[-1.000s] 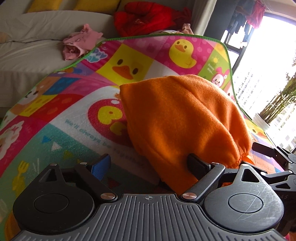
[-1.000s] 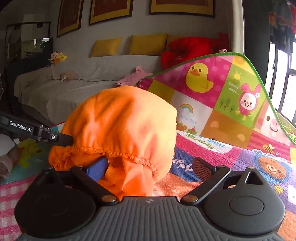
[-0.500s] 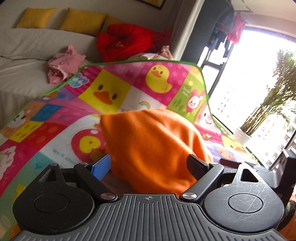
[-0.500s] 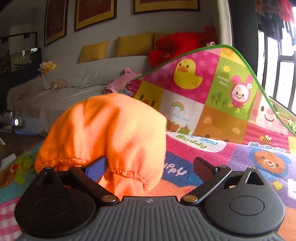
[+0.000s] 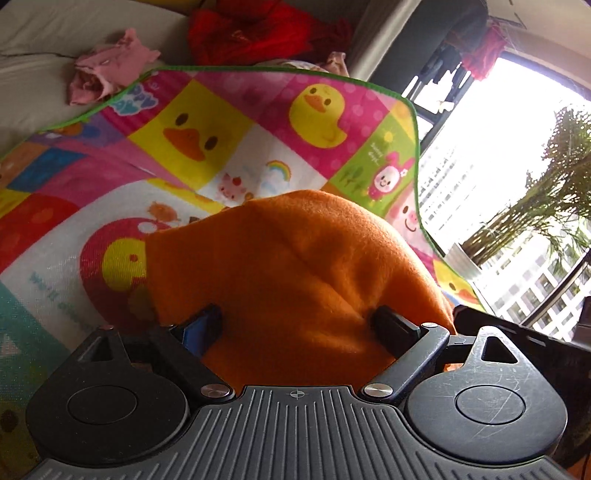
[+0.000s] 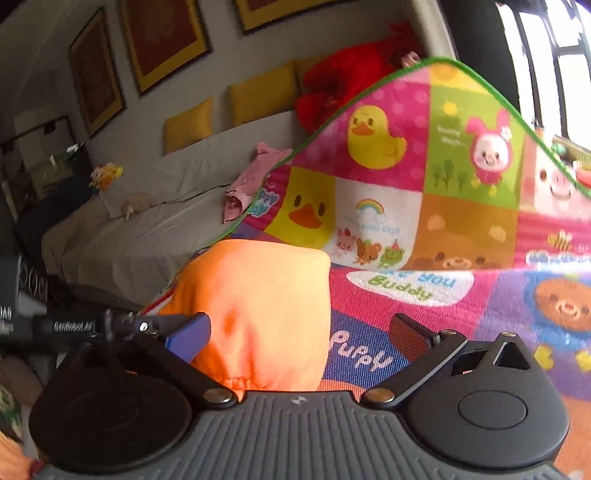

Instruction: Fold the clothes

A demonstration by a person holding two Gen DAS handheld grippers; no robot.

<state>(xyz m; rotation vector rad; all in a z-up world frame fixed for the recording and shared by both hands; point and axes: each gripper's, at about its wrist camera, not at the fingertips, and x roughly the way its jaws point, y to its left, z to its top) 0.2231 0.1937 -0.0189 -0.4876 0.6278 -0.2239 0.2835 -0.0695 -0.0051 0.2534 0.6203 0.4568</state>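
An orange fleece garment (image 5: 295,266) bulges up over the colourful cartoon play mat (image 5: 207,140). My left gripper (image 5: 299,325) is open, and the cloth fills the gap between its blue finger (image 5: 203,328) and its black finger (image 5: 395,325). In the right wrist view the same garment (image 6: 258,302) lies against my right gripper's blue finger (image 6: 188,336). My right gripper (image 6: 299,336) is open, with its right finger (image 6: 410,332) clear of the cloth. The garment's gathered hem sits at that gripper's base.
The mat's far edge (image 6: 406,74) curls up against a grey sofa (image 6: 147,221) with yellow cushions (image 6: 258,92). A pink garment (image 5: 107,74) and a red heap (image 5: 258,29) lie on the sofa. A bright window (image 5: 517,147) is on the right.
Both grippers have stayed open. The left gripper has pushed forward, so the cloth now fills its gap. The right view has tilted and the garment sits lower and further left.
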